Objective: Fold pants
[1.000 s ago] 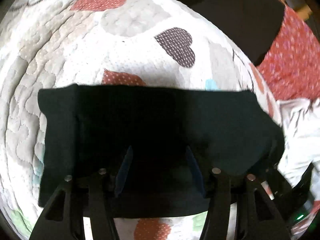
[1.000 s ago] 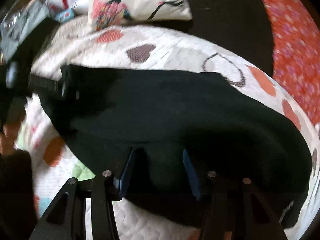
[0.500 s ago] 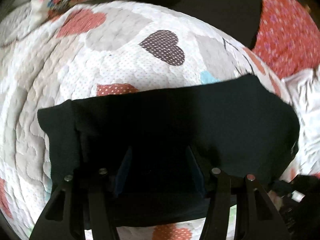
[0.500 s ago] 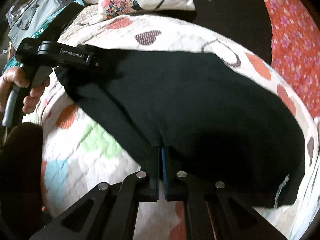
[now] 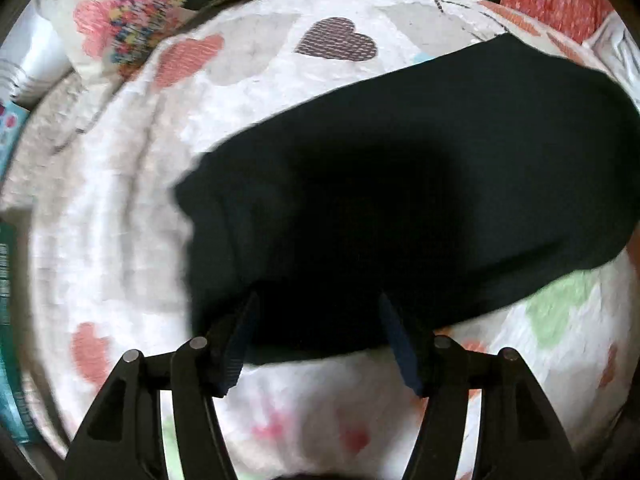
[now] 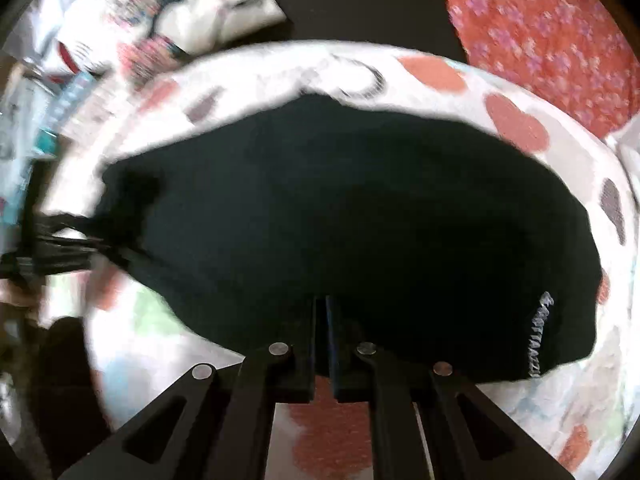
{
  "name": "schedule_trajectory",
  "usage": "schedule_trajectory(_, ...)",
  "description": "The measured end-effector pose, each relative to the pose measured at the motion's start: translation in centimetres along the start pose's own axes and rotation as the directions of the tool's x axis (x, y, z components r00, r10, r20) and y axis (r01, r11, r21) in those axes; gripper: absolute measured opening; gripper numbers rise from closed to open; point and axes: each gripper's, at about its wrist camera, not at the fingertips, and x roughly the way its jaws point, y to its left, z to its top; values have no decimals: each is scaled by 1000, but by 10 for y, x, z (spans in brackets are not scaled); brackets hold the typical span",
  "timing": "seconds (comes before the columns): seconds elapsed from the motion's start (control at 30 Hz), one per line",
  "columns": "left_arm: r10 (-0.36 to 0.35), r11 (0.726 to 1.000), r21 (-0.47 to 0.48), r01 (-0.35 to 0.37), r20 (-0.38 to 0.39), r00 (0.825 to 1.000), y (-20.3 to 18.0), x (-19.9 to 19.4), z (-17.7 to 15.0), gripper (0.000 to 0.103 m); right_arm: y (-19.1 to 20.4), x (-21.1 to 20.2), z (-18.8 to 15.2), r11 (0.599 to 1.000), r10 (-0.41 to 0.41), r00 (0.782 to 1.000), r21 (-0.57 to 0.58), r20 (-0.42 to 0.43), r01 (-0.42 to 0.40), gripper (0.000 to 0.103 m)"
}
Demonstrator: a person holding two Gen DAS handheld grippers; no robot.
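Note:
The black pants point(image 5: 400, 200) lie folded in a thick bundle on a white quilt point(image 5: 120, 220) printed with hearts. My left gripper point(image 5: 318, 308) is open, its two fingers straddling the near edge of the pants. In the right wrist view the pants point(image 6: 360, 220) fill the middle, with a white printed strip at their right end. My right gripper point(image 6: 322, 308) is shut on the near edge of the pants. The left gripper point(image 6: 52, 240) shows blurred at the pants' left end.
A flowered pillow point(image 5: 132, 20) lies at the back left. A red flowered cloth point(image 6: 560, 40) lies at the back right, with a dark cloth point(image 6: 360, 0) beside it. Boxes and clutter point(image 6: 40, 100) sit at the quilt's left edge.
My right gripper went from open to shut on the pants' near edge. My left gripper stayed open and swung left, so the pants now lie to its right.

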Motion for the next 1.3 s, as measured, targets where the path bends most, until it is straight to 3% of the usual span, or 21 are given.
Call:
schedule_trajectory(0.07, 84, 996, 3, -84, -15, 996, 8, -9, -3, 62, -16, -3, -6, 997, 30, 1000, 65, 1, -30, 5)
schedule_trajectory(0.1, 63, 998, -25, -64, -8, 998, 13, -15, -2, 62, -20, -4, -8, 996, 28, 1000, 81, -3, -28, 5)
schedule_trajectory(0.2, -132, 978, -154, 141, 69, 989, 21, -31, 9, 62, -25, -3, -9, 994, 35, 999, 107, -5, -35, 5)
schedule_trajectory(0.27, -189, 966, -157, 206, 119, 975, 5, -31, 21, 62, -22, -1, -8, 994, 23, 1000, 107, -8, -22, 6)
schedule_trajectory(0.33, -156, 981, -95, 167, 110, 982, -16, -17, 26, 62, -20, -1, -8, 995, 7, 1000, 101, -8, -6, 6)
schedule_trajectory(0.4, -19, 999, -32, 20, 14, 1000, -29, 11, 20, 62, -21, -2, -9, 995, 9, 1000, 100, -13, -8, 7)
schedule_trajectory(0.5, -61, 996, -61, 64, 46, 997, -6, 9, 0, 66, -25, -10, -10, 995, 2, 1000, 101, -25, 1, 8)
schedule_trajectory(0.57, -141, 981, -124, 147, 56, 988, 23, 2, -11, 66, -31, -22, -8, 994, -8, 1000, 113, -2, 9, 12)
schedule_trajectory(0.6, -148, 975, -158, 156, 61, 987, 37, 1, -16, 66, -34, -30, -5, 992, 3, 1000, 128, 20, -6, 14)
schedule_trajectory(0.67, -82, 967, -235, 93, 55, 995, 67, 3, -26, 66, -35, -40, 4, 990, 7, 998, 137, 62, -16, 31)
schedule_trajectory(0.7, -99, 953, -283, 112, 60, 993, 80, 5, -30, 68, -31, -44, 11, 992, 9, 996, 129, 87, -20, 36)
schedule_trajectory(0.77, -148, 898, -410, 162, 64, 987, 107, 12, -37, 67, -13, -44, 30, 996, 23, 994, 86, 107, -33, 49)
schedule_trajectory(0.83, -187, 845, -491, 212, 101, 977, 119, 15, -43, 67, 11, -37, 47, 997, 55, 993, 40, 104, -59, 49)
schedule_trajectory(0.9, -237, 788, -542, 293, 172, 956, 121, 15, -49, 67, 50, -25, 67, 992, 123, 989, -36, 81, -120, 49)
schedule_trajectory(0.93, -278, 749, -563, 349, 212, 937, 120, 16, -50, 67, 70, -19, 74, 986, 152, 986, -79, 65, -147, 49)
schedule_trajectory(1.0, -303, 709, -580, 402, 265, 915, 119, 18, -52, 70, 118, -3, 92, 963, 205, 978, -181, 23, -198, 50)
schedule_trajectory(1.13, -338, 642, -607, 469, 325, 883, 112, 24, -50, 79, 197, 31, 121, 901, 258, 964, -342, -69, -266, 54)
schedule_trajectory(1.3, -321, 596, -619, 511, 399, 859, 108, 12, -58, 80, 264, 75, 156, 857, 264, 945, -402, -192, -321, 58)
